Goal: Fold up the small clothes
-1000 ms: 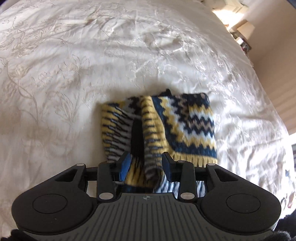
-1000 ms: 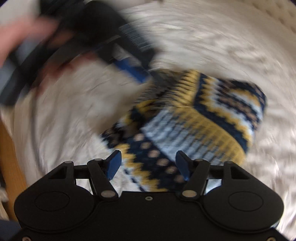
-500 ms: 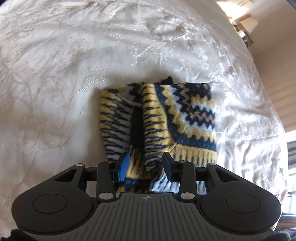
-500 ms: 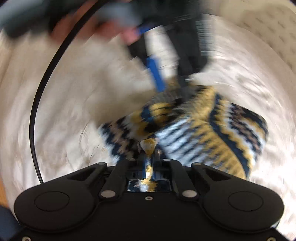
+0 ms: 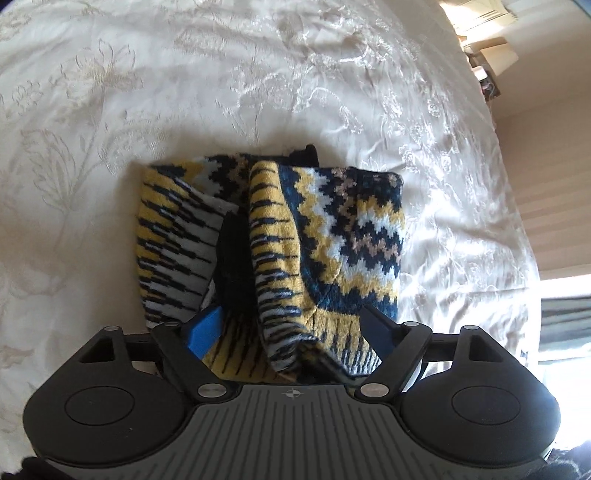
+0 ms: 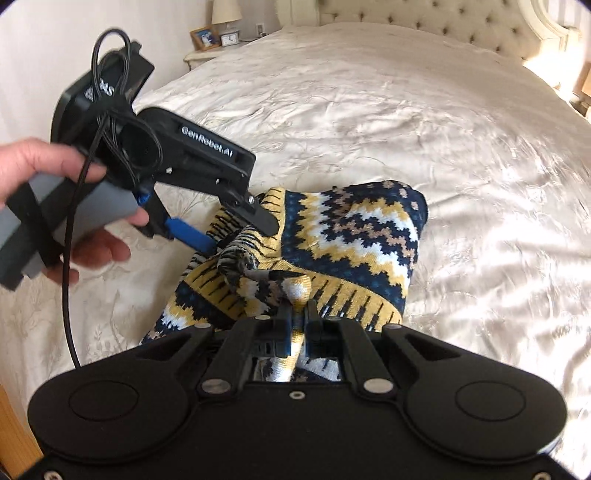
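A small knitted sweater (image 5: 332, 236) in navy, yellow and white zigzags lies partly folded on the cream bedspread (image 5: 184, 92). My left gripper (image 5: 291, 328) is open, its jaws spread on either side of the sweater's near edge. In the right wrist view the left gripper (image 6: 236, 225) hovers over the sweater's (image 6: 351, 229) left side, held by a hand. My right gripper (image 6: 295, 314) is shut on a bunched fold of the sweater's near hem.
A tufted headboard (image 6: 424, 22) stands at the far end of the bed. A nightstand (image 6: 214, 51) with a lamp and a photo frame is at the far left. A cable (image 6: 70, 258) hangs from the left gripper. Boxes (image 5: 487, 62) sit beyond the bed's right side.
My left gripper has opened wider over the sweater's edge. My right gripper has closed on the sweater's hem and stays shut on it.
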